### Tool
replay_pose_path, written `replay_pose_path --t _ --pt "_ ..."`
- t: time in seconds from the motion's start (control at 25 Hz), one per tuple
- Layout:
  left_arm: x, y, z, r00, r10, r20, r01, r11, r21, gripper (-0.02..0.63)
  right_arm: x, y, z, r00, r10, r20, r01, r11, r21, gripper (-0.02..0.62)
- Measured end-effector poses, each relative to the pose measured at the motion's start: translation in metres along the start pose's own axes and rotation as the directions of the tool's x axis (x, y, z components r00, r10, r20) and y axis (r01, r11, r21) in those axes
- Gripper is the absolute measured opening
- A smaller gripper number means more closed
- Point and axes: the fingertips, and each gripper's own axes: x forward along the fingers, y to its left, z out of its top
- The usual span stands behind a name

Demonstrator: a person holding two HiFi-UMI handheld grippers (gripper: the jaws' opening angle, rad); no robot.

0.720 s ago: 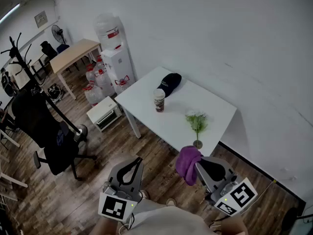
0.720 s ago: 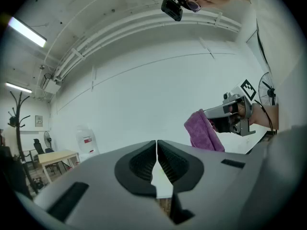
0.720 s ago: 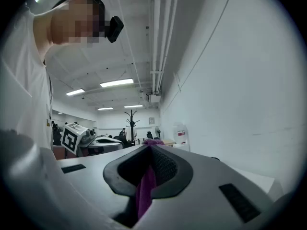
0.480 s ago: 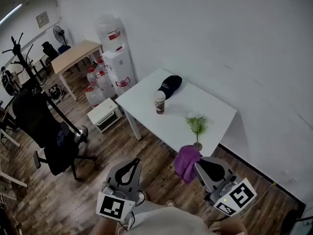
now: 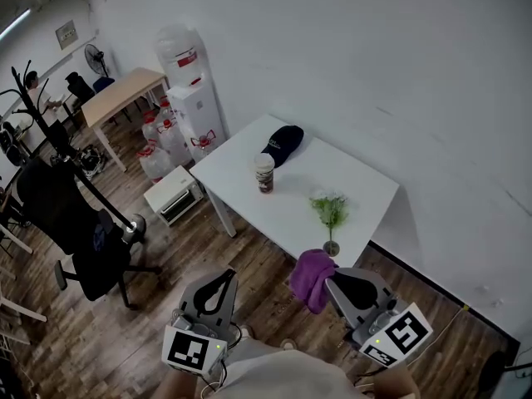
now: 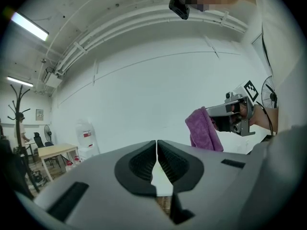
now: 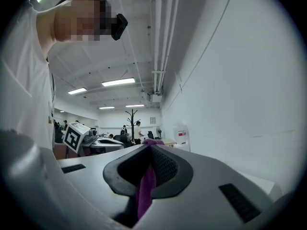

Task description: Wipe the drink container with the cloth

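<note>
grips a purple cloth (image 5: pixel 312 277) between the pressed-together right tongs (image 5: pixel 331 277). holds the left tongs (image 5: pixel 223 274) fully closed on nothing. finds the drink container (image 5: pixel 264 173) upright on the white table (image 5: pixel 357 189), well ahead of both, near a dark cap (image 5: pixel 284 142) and a small plant (image 5: pixel 331 210).

White table (image 5: pixel 320 173), cup (image 5: pixel 264 174), cap (image 5: pixel 283 143) (dark), plant (image 5: pixel 331 212)

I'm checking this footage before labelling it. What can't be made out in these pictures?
- Lidded cup: head view only, too small to read its print or spot dirt; it shows in neither gripper view.
- Cap: head view, logo too small to read.
- Purple cloth: right gripper view shows only a strip; that gripper's jaws hide the rest.
</note>
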Motion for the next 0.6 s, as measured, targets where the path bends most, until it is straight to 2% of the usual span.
replay_pose_path --t 0.12,0.24,0.36,0.52,0.6 --pt "0.009 -0.001 -0.003 1.0 0.001 -0.013 -0.001 1.0 0.008 0.026 -0.003 -0.01 -0.002 1.0 -0.007 -0.008 0.007 1.0 0.007 0.037" --pt "0.024 -0.008 0.012 1.0 -0.012 0.028 0.013 0.999 -0.034 0.026 0.0 -0.02 -0.006 1.0 -0.009 -0.014 0.009 1.0 0.018 0.037" --pt "0.032 -0.006 0.003 1.0 -0.012 0.01 0.012 0.999 -0.042 0.026 0.007 -0.028 -0.011 1.0 0.002 -0.015 -0.001 0.999 0.036 0.037" --pt "0.045 0.01 -0.007 1.0 -0.001 0.012 0.002 0.999 -0.052 0.026 0.024 -0.04 -0.015 1.0 0.014 -0.007 -0.014 0.999 0.043 0.037" --pt "0.052 0.022 -0.014 1.0 -0.002 0.015 0.003 1.0 -0.031 0.026 0.036 -0.047 -0.016 1.0 0.01 -0.005 -0.01 0.999 0.039 0.037"
